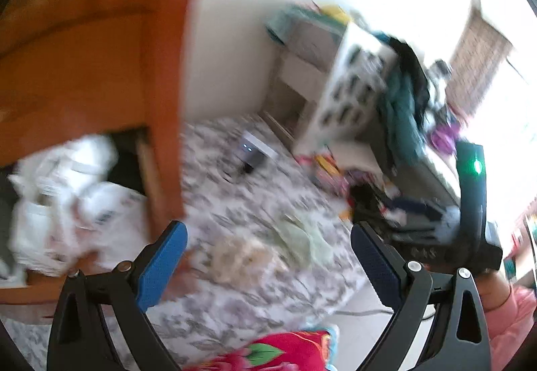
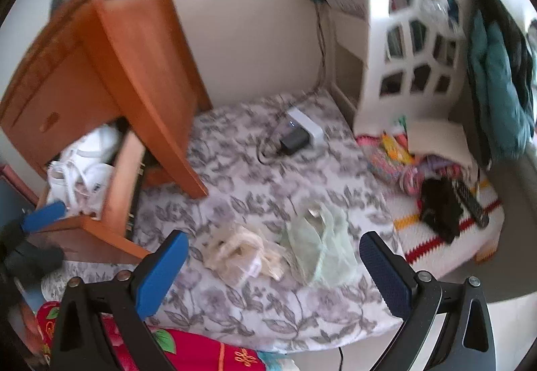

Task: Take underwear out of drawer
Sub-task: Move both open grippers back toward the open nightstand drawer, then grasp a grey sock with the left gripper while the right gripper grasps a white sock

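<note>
**Wooden drawer open, both claws empty**

Left wrist view: the left claw [image 1: 268, 257] gaped wide, holding nothing, beside the open drawer [image 1: 100, 257] heaped with white underwear [image 1: 67, 189]. Heavy blur suggested a misjudged reach could strike the drawer's wooden side.

Right wrist view: the right claw [image 2: 273, 267] hung open over two garments [image 2: 285, 250] on the bed [image 2: 235, 169]; tangled white pieces [image 2: 84, 169] might drag out together.
</note>
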Motion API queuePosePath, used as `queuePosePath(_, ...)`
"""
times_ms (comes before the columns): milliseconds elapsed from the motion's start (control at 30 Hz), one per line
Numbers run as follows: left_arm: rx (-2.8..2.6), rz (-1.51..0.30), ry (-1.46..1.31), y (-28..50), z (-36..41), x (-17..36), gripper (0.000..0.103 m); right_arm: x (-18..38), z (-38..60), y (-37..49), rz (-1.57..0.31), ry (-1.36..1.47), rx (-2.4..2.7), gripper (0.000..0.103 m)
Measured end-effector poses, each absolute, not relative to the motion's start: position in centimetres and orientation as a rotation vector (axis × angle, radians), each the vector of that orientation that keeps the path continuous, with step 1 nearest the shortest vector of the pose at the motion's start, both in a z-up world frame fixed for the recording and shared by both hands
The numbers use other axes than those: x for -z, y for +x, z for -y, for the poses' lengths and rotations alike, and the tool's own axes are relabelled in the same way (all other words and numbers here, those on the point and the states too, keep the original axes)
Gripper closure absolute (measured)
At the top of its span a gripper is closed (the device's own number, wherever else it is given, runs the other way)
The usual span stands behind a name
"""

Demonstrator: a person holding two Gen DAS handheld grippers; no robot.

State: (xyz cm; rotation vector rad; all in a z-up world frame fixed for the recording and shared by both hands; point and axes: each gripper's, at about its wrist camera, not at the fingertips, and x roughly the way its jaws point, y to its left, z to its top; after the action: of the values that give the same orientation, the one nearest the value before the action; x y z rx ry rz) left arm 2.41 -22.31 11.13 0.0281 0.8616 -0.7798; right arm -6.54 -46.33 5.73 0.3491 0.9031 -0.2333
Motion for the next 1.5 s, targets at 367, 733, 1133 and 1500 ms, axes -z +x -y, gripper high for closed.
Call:
queuePosePath(367, 0.345, -0.768, -0.112, 6.7, 4.3, -13.2, 0.005, -8.0, 40.3, -3.4, -0.899, 0.318, 0.114, 0.0)
queuePosePath(733, 0.171, -0.784, -0.294, 7.7, -6.8, -10.0, 0.005, -10.1, 30.2, 2.7, -0.898, 0.235, -0.072, 0.0)
queuePosePath(1133, 0.171, -0.793, -0.351, 9.2, -9.6, -8.2, 0.0, -9.5, 19.7, 8.0, -0.935, 0.163, -0.272, 0.0)
queuePosePath(1500, 0.237, -0.891, -0.262, 13.5, -8.3, -7.2, 0.0, -8.0, 17.1, 11.0, -0.956, 0.154, -0.322, 0.0)
